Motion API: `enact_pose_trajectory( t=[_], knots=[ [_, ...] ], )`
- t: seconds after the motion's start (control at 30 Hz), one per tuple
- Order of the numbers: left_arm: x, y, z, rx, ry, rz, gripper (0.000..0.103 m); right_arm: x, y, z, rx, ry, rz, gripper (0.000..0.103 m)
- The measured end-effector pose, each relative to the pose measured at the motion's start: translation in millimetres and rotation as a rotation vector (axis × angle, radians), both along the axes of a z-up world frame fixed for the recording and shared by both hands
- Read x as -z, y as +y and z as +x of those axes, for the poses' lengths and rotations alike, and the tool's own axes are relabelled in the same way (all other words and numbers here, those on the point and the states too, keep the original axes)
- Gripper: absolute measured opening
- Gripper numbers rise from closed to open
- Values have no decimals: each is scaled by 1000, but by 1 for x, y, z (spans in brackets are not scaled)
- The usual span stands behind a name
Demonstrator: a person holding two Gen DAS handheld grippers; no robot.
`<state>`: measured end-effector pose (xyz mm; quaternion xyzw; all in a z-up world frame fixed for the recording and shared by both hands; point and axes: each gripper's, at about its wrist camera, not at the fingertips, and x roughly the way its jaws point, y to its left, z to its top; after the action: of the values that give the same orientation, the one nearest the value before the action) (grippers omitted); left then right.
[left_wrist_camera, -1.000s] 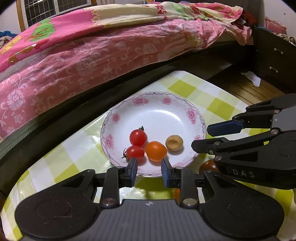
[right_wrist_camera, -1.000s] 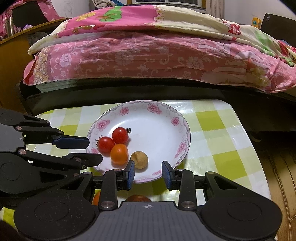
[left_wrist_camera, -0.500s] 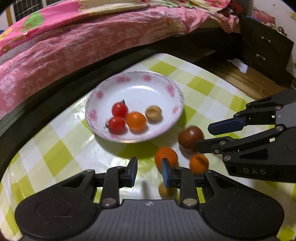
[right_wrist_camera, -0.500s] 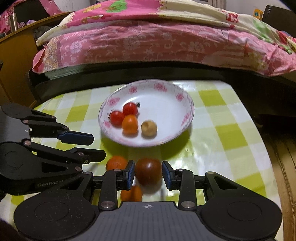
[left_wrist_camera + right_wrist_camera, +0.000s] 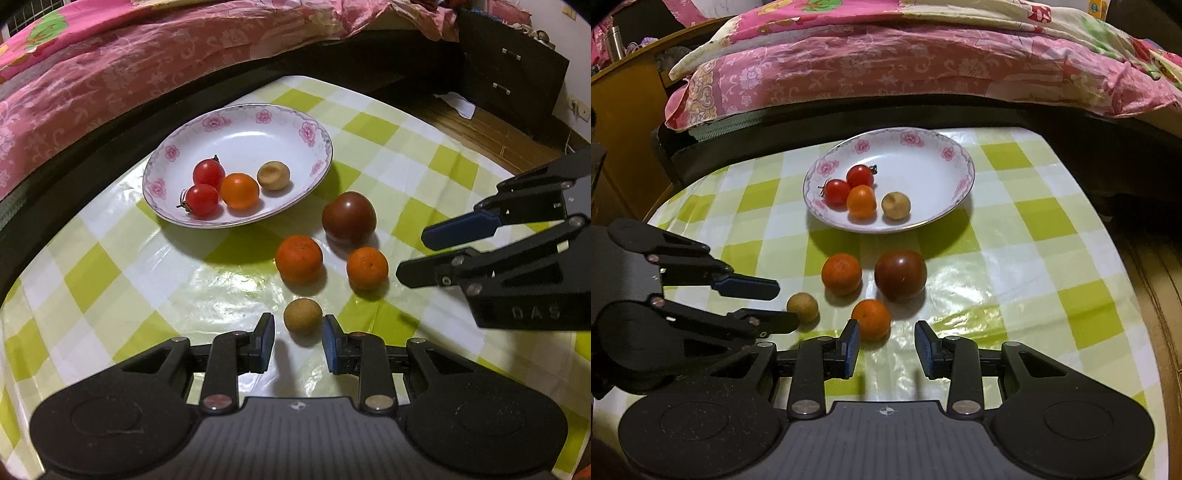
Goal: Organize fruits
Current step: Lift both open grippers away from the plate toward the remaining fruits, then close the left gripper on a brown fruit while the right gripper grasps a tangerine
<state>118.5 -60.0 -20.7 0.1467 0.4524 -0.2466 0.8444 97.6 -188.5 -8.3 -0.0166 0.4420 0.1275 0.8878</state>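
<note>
A white plate with pink flowers (image 5: 314,133) (image 5: 956,155) holds two red cherry tomatoes (image 5: 205,184), a small orange fruit (image 5: 240,191) and a brown longan (image 5: 273,176). On the cloth in front of it lie a dark tomato (image 5: 349,218) (image 5: 900,274), two oranges (image 5: 299,258) (image 5: 367,267) and another longan (image 5: 303,316) (image 5: 802,307). My left gripper (image 5: 298,338) is open, its tips either side of that longan, just short of it. My right gripper (image 5: 886,343) is open, just behind the near orange (image 5: 871,319).
The table has a green and white checked cloth (image 5: 110,266). A bed with a pink quilt (image 5: 886,62) runs along its far side. A dark drawer cabinet (image 5: 513,70) and wooden floor lie to the right. A wooden cabinet (image 5: 624,103) stands at the left.
Both grippers have pulled back from the plate toward me. The loose fruits in front of the plate have come into view, and the longan now sits between my left fingertips.
</note>
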Motion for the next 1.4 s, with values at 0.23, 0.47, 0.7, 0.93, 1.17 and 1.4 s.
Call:
enact_pose_trajectory(
  t=[0.23, 0.47, 0.7, 0.93, 1.17, 1.4],
  knots=[
    [11, -8, 4, 13, 7, 15, 36, 9, -3, 5, 2, 24, 3, 31],
    [14, -10, 4, 24, -8, 21, 36, 13, -1, 11, -22, 30, 8, 31],
    [10, -7, 2, 24, -15, 16, 33, 19, 5, 15, -50, 44, 9, 31],
    [3, 4, -4, 20, -18, 18, 33, 25, 11, 21, -61, 54, 11, 31],
    [9, 12, -4, 12, 2, 27, 33, 28, 16, 26, -70, 31, -5, 31],
    [11, 14, -5, 19, -4, 36, 33, 29, 23, 24, -88, 6, -46, 32]
  ],
)
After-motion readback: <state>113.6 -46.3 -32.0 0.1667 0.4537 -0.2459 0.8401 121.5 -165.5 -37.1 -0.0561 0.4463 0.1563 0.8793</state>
